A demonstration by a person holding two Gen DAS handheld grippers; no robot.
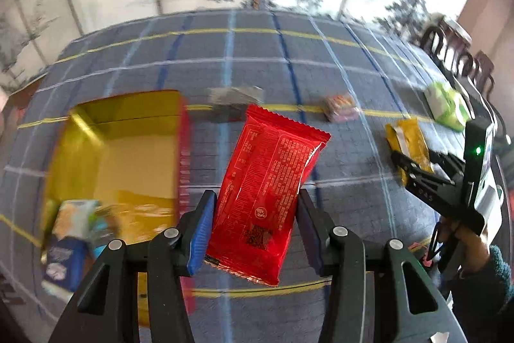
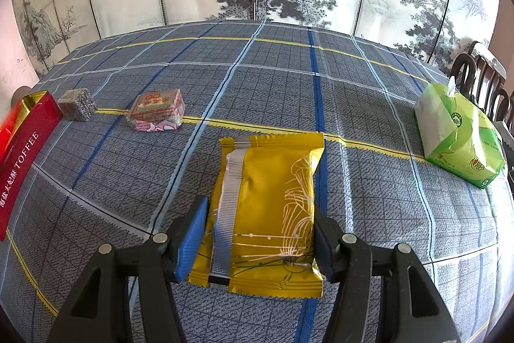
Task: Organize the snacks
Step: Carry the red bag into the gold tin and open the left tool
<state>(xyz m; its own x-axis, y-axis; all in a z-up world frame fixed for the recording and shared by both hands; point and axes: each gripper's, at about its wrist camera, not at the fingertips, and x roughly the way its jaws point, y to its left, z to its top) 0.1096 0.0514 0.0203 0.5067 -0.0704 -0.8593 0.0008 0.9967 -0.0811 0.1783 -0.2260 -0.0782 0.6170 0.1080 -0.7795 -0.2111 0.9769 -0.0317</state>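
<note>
The left hand-held gripper [image 1: 255,222] holds a red packet [image 1: 266,198] across its width, pads pressed on the two long edges of its lower half, and carries it clear of the bench [image 1: 257,60]. The packet tilts, its top leaning to the gripper's right. It looks light: a glossy foil pillow pack, puffed with air and slippery. I'd judge that a mid-body pinch like this suits it, though the film could slide if the grip slackens, and a hard squeeze might crush what is inside.

Just left of that gripper and below it stands the open tin [image 1: 119,150], gold inside and red outside, with a few packets [image 1: 69,243] already in its near corner. Motion blur hides what they are.

The right hand-held gripper [image 2: 261,238] has its pads against both long sides of a yellow packet [image 2: 266,214] lying flat on the bench, seam side up. It seems closed on it, not yet lifted. It is the same sort of soft, light, slick pack; taking it across the narrow width, away from the crimped ends, looks right.

Ahead and to the left of the right gripper lie a pink-wrapped block [image 2: 157,114] and a grey cube [image 2: 77,104], near each other, with the tin's side beyond them. A green tissue pack [image 2: 459,134] sits well apart, far right.
</note>
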